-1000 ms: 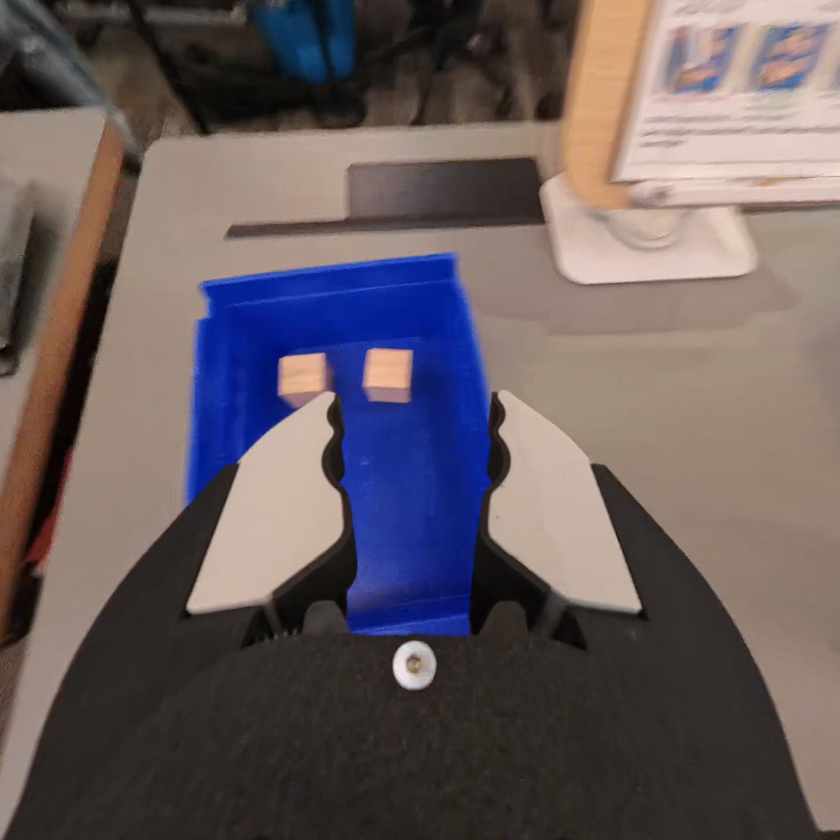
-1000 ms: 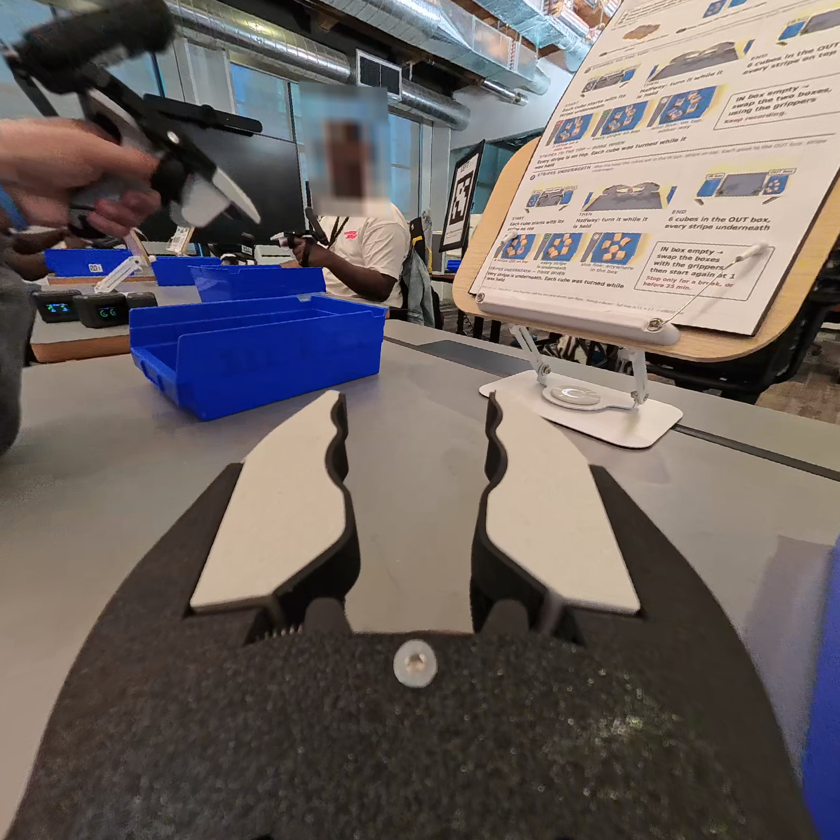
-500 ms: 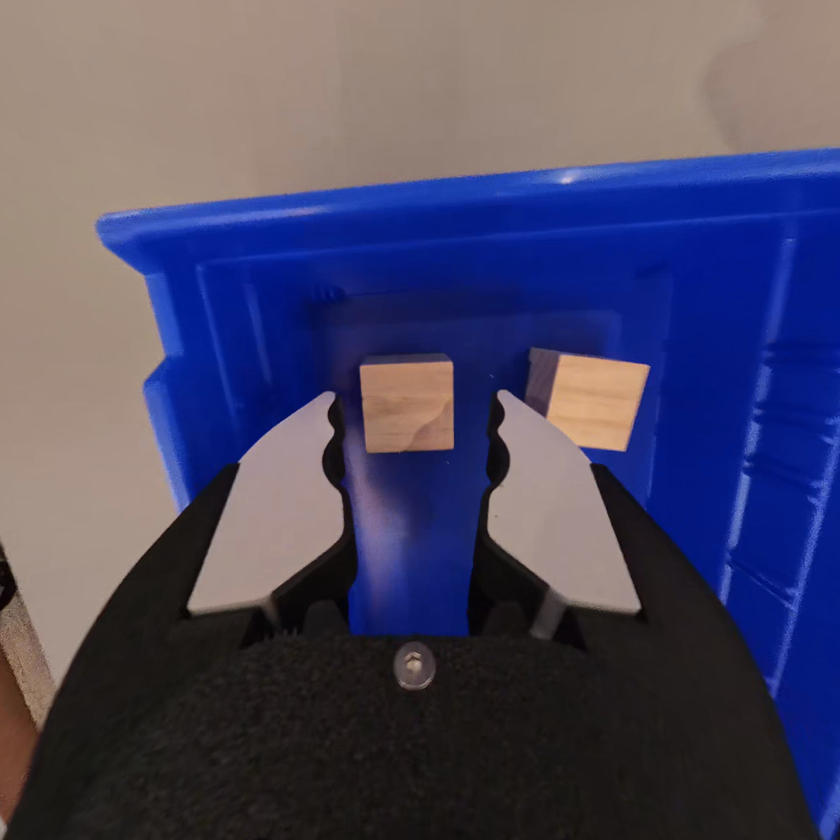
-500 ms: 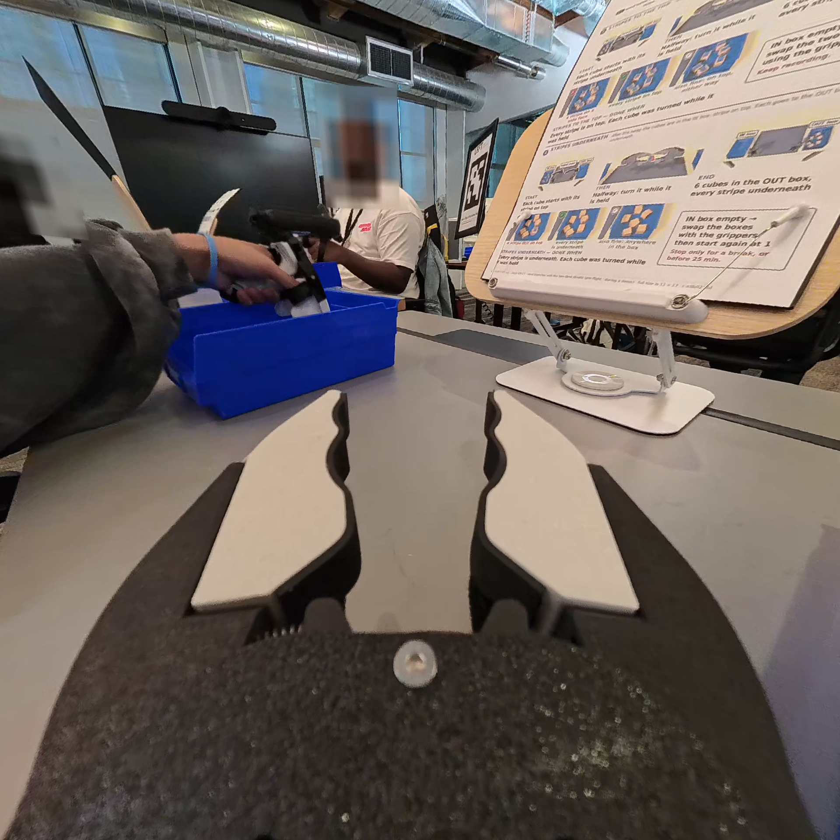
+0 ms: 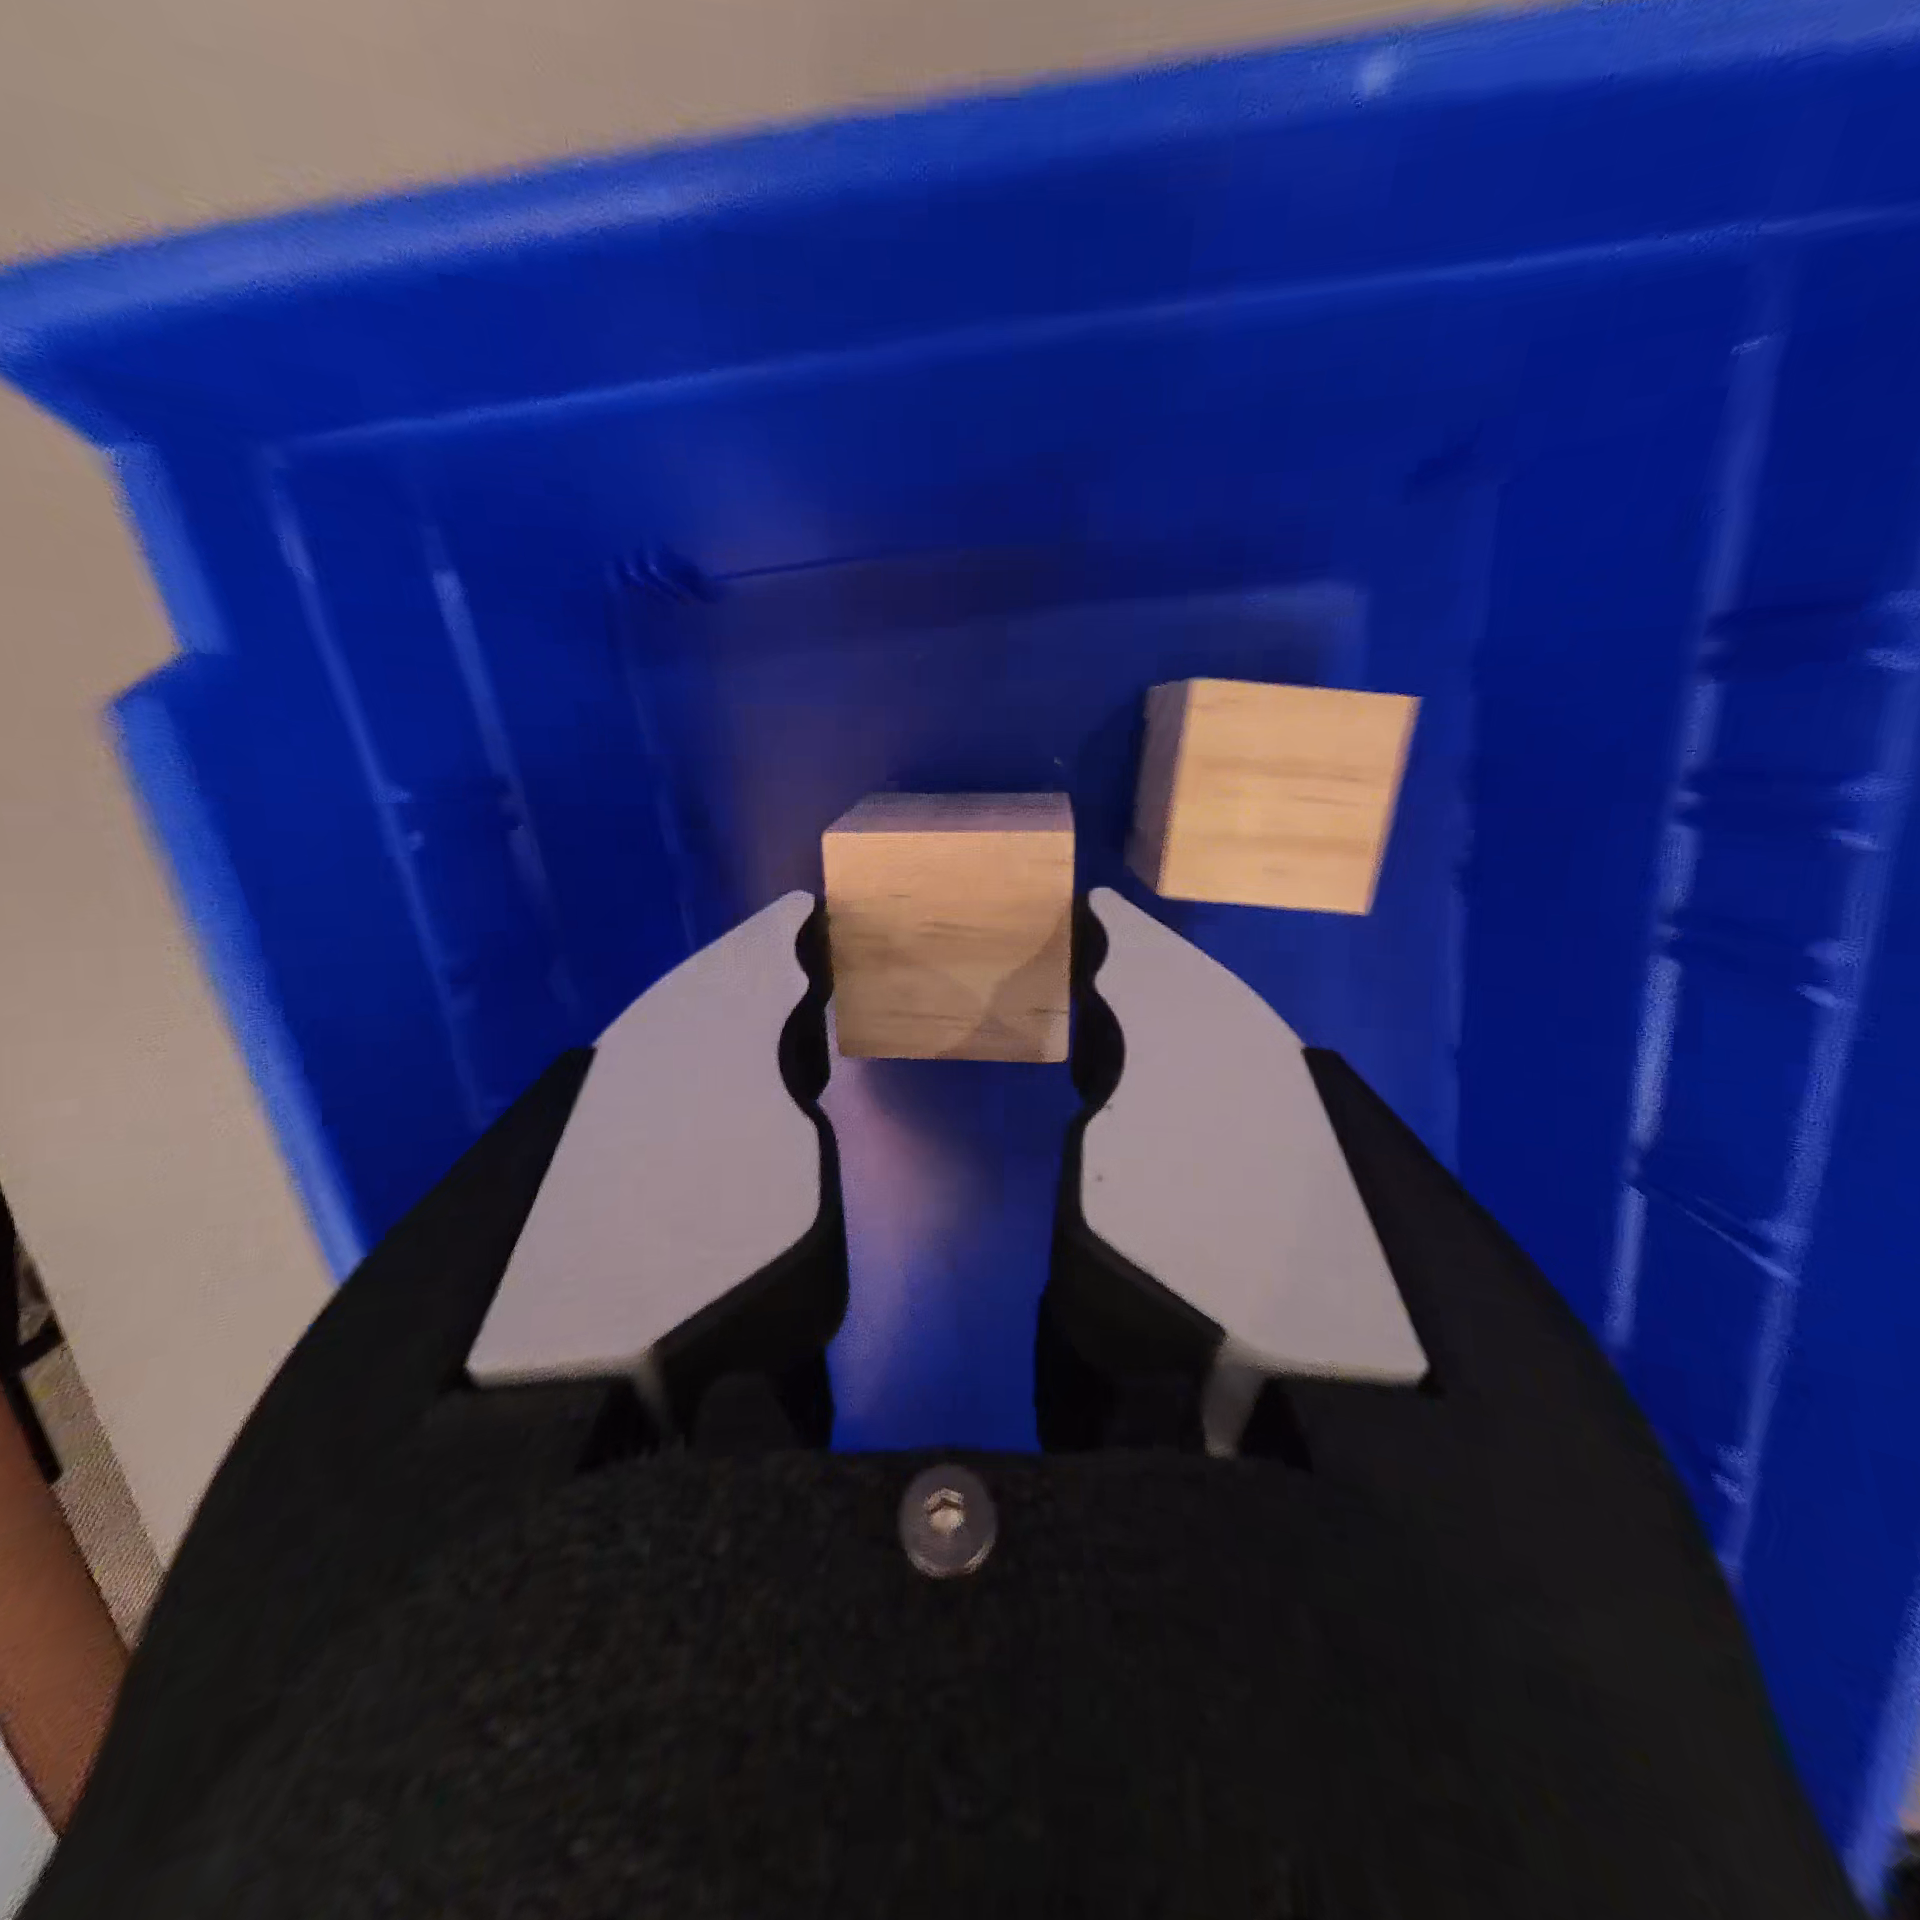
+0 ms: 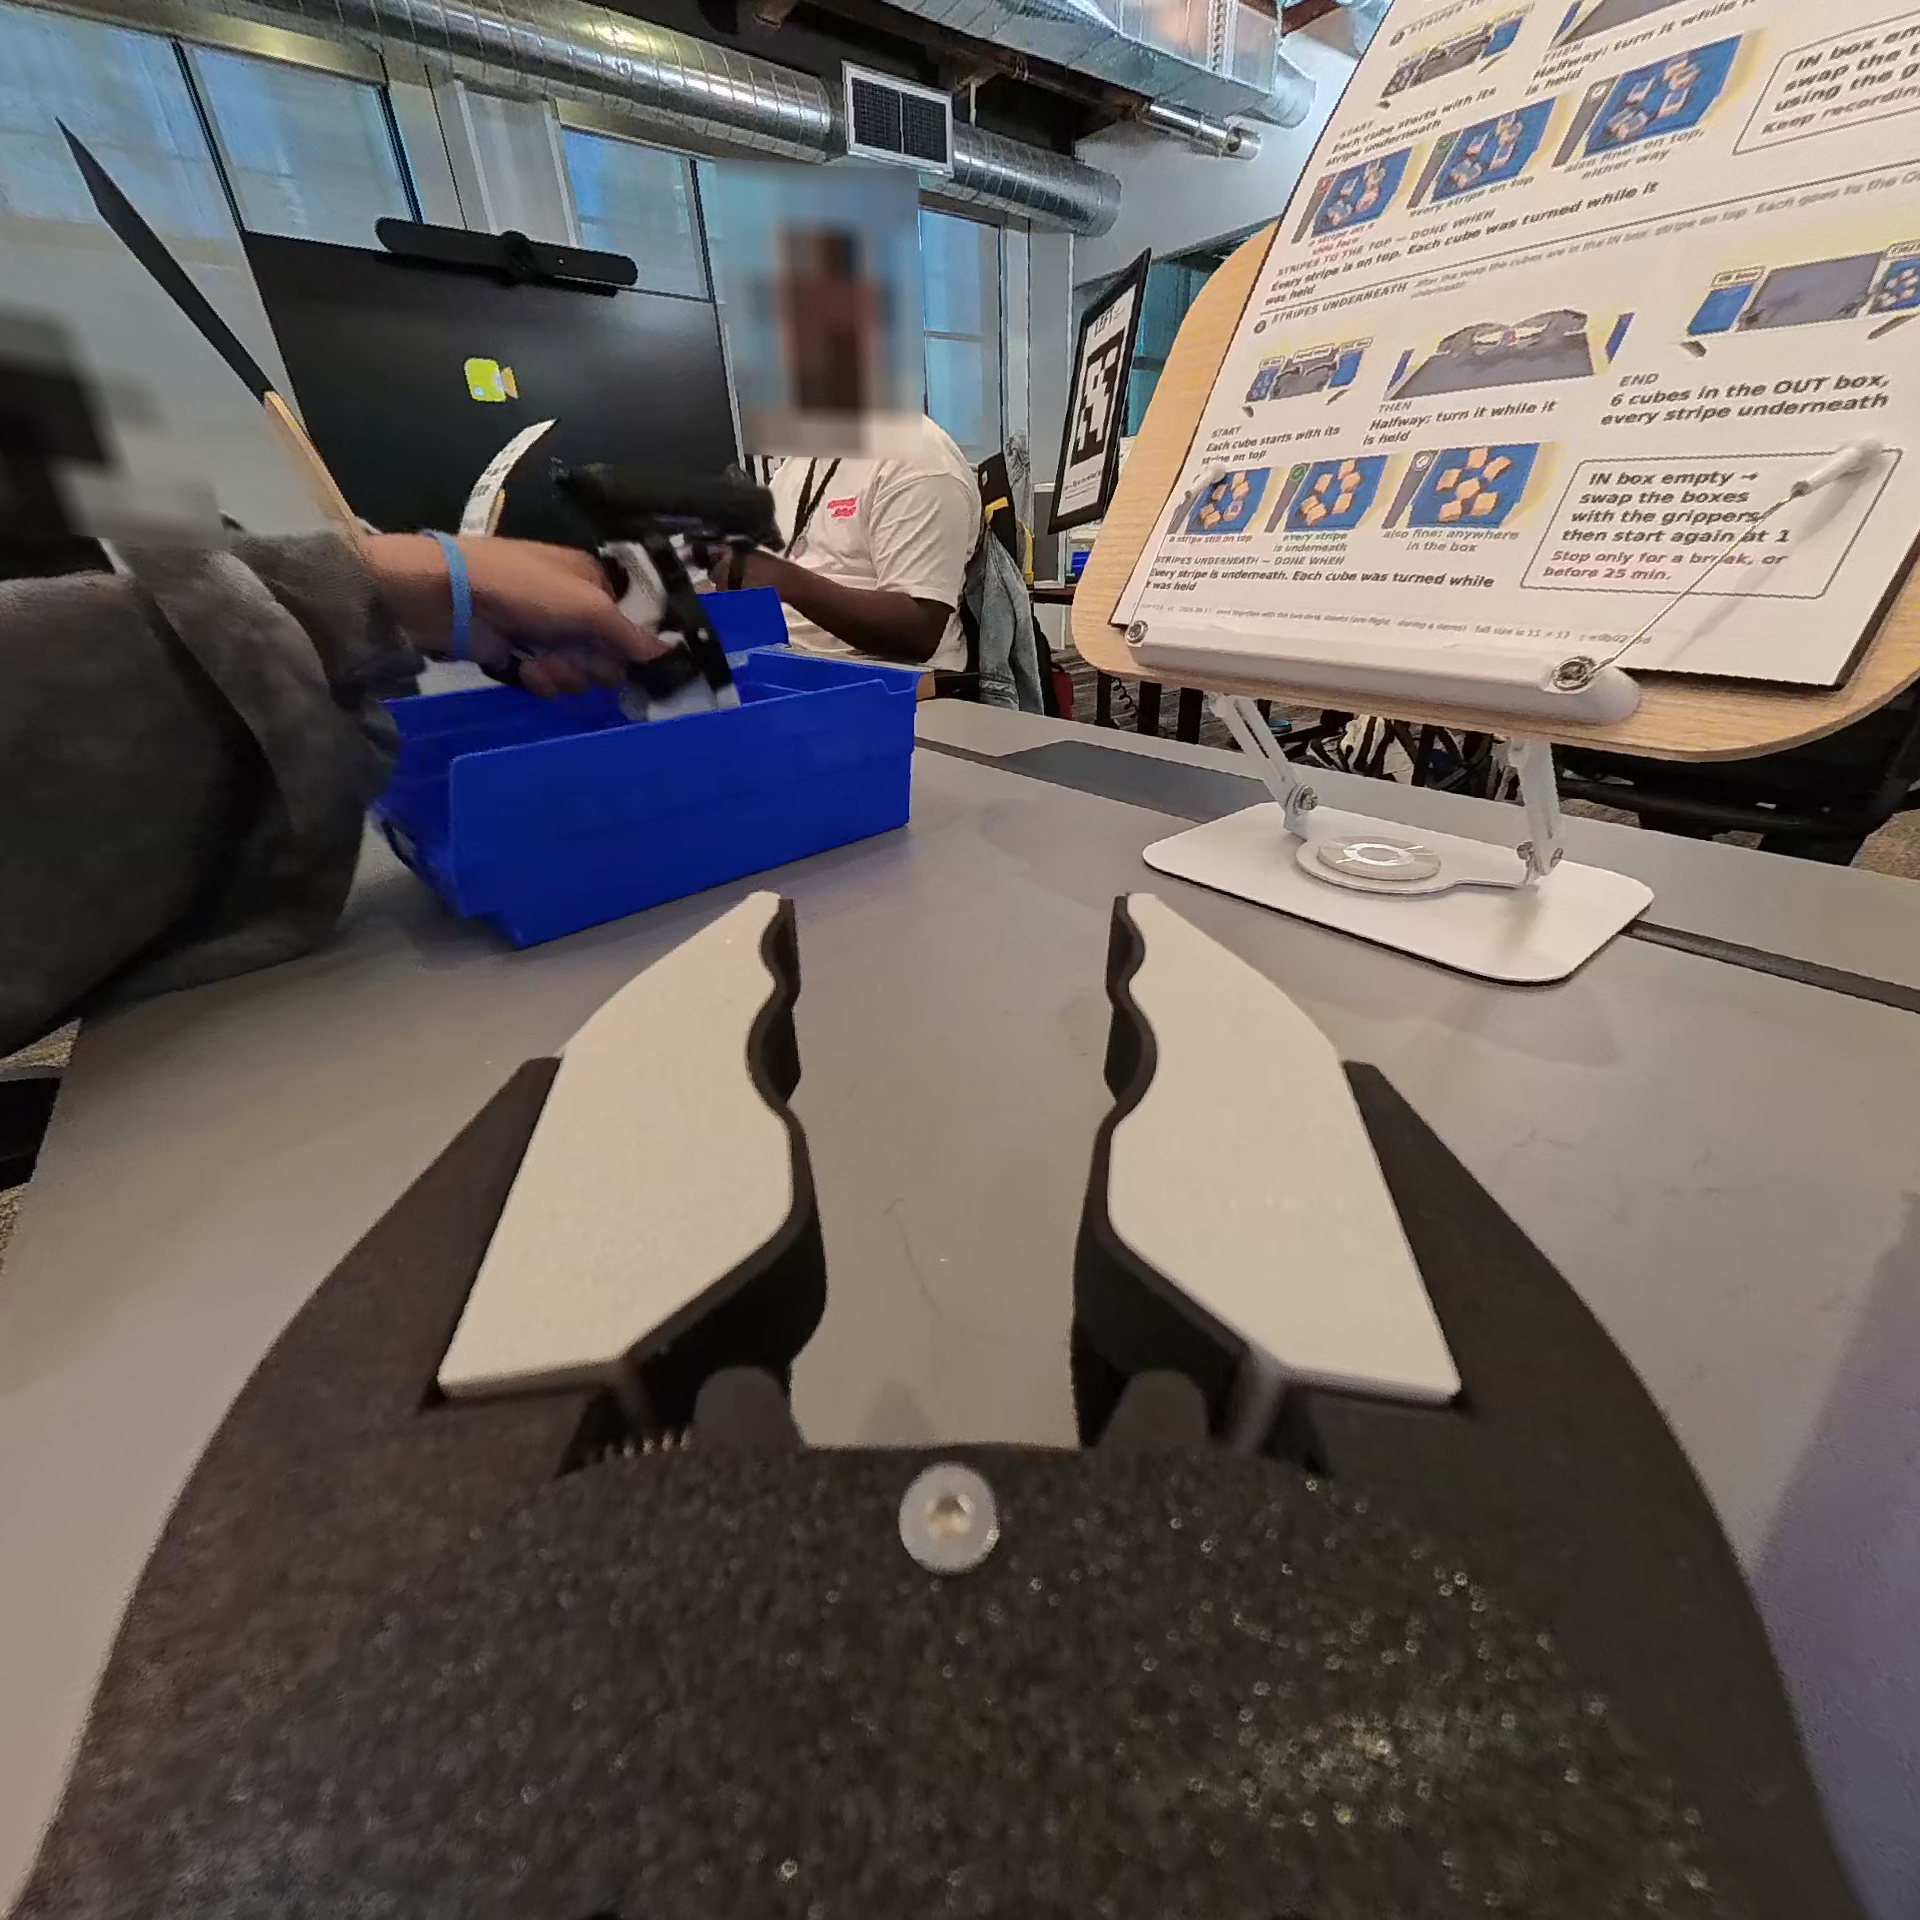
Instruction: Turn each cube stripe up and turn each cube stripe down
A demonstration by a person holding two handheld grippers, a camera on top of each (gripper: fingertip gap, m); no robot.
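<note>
Reaching down into the blue plastic bin (image 5: 727,343), your left gripper (image 5: 948,935) has its grey fingertips (image 5: 727,997) against both sides of a plain pale wooden cube (image 5: 948,935), pinching it. A second wooden cube (image 5: 1273,795) sits just to the right and farther in, apart from the first. No stripe shows on either visible face. Your right gripper (image 6: 951,940) rests low over the grey table (image 6: 1039,852), fingers spread, holding nothing, well apart from the bin.
</note>
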